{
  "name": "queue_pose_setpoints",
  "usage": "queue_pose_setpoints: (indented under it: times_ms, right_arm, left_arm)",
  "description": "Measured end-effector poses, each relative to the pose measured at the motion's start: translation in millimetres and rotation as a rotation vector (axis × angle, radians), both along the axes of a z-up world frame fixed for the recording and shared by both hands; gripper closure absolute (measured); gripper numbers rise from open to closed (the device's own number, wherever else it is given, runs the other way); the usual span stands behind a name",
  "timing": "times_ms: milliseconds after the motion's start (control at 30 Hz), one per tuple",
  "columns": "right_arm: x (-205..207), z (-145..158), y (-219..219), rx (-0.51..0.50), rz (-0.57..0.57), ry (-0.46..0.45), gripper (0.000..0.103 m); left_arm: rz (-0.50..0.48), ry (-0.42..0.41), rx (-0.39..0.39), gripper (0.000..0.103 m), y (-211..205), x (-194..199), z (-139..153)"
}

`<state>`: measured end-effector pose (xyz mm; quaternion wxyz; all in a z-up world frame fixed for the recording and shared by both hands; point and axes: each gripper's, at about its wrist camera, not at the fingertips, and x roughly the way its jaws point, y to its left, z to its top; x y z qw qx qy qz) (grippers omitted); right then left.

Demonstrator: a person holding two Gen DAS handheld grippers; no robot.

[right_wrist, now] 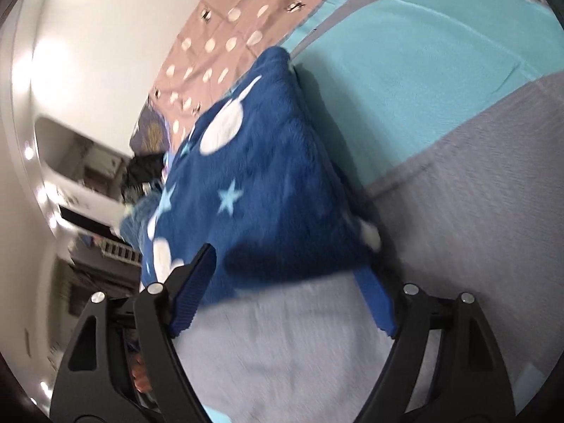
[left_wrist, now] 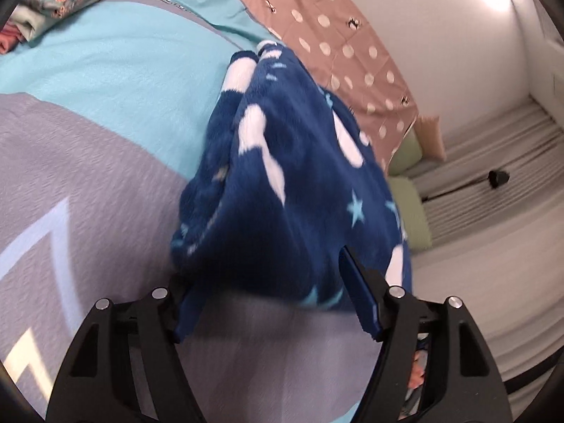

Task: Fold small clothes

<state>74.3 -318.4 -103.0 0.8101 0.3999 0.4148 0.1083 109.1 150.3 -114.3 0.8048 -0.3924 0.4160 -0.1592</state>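
I hold both hand-held grippers low over the bed (left_wrist: 88, 162), each spread wide. The navy fleece garment (left_wrist: 282, 176) with white spots and stars lies bunched just ahead of the left hand-held gripper (left_wrist: 278, 303) and the right hand-held gripper (right_wrist: 282, 292), its near hem between the parted pads, unpinched, its length running away towards the dotted pink sheet (left_wrist: 335, 28).

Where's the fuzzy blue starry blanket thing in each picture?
Left wrist view: blue starry fleece fills the middle, running from the open jaws up-left.
Right wrist view: the fleece sits centre, slightly left.
Shared landmark: the pink dotted sheet behind it.
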Motion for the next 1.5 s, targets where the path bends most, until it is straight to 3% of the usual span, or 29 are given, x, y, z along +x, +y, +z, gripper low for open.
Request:
queue_pose_setpoints:
  times_ms: [33,67,100,133,233,333,433,633,700,767,800,833,900,1033,1167,1267,1400,1500]
  right_arm:
    - [3,1,1,-0.003,-0.007,-0.007,0.026]
    - [8,2,4,-0.025,-0.006,-0.012,0.032]
    - [13,0,7,-0.045,0.005,-0.007,0.065]
    - [18,-3,8,-0.045,0.023,0.007,0.087]
    - [14,11,7,-0.051,0.009,-0.039,0.090]
    - [-1,44,10,-0.111,0.044,-0.143,0.091]
    - [-15,63,10,-0.146,0.079,-0.174,0.091]
    - [-80,62,2,-0.160,0.117,-0.114,0.091]
    - [-104,51,-5,-0.174,0.120,-0.068,0.090]
    - [-117,36,-6,-0.212,0.132,0.001,0.084]
    - [-121,28,-7,-0.275,0.115,0.050,0.075]
    - [-123,25,-9,-0.320,0.096,0.070,0.060]
    - [-129,31,-13,-0.401,0.029,0.081,0.049]
    - [-137,64,-18,-0.510,-0.071,0.009,0.047]
    - [-143,81,-1,-0.653,-0.058,-0.079,0.047]
    - [-138,83,23,-0.710,-0.013,-0.129,0.047]
    - [-125,92,65,-0.777,0.039,-0.195,0.042]
    - [-117,96,83,-0.781,0.065,-0.202,0.041]
  left_arm:
    - [0.000,-0.001,-0.004,0.055,-1,4,-1]
    - [-0.002,0.008,-0.010,0.079,-2,9,-3]
    - [-0.008,0.018,-0.031,0.085,0,11,-7]
    - [-0.009,0.023,-0.057,0.088,1,12,-10]
    - [0.002,-0.044,-0.045,0.090,-1,6,5]
    - [-0.012,-0.109,-0.044,0.091,2,-8,29]
    - [-0.034,-0.139,-0.051,0.091,5,-25,46]
    - [-0.142,-0.097,0.021,0.091,-3,-86,53]
    - [-0.185,-0.066,0.084,0.090,-10,-112,46]
    - [-0.207,-0.042,0.207,0.086,-16,-128,39]
    - [-0.195,-0.031,0.284,0.083,-16,-134,38]
    - [-0.189,-0.029,0.325,0.078,-15,-136,38]
    - [-0.180,-0.034,0.360,0.076,-11,-137,43]
    - [-0.185,-0.093,0.445,0.072,-17,-143,65]
    - [-0.202,-0.167,0.622,0.067,-29,-155,84]
    - [-0.134,-0.234,0.693,0.059,-26,-159,97]
    - [-0.090,-0.303,0.683,0.058,-27,-157,111]
    - [-0.155,-0.311,0.649,0.058,-43,-146,107]
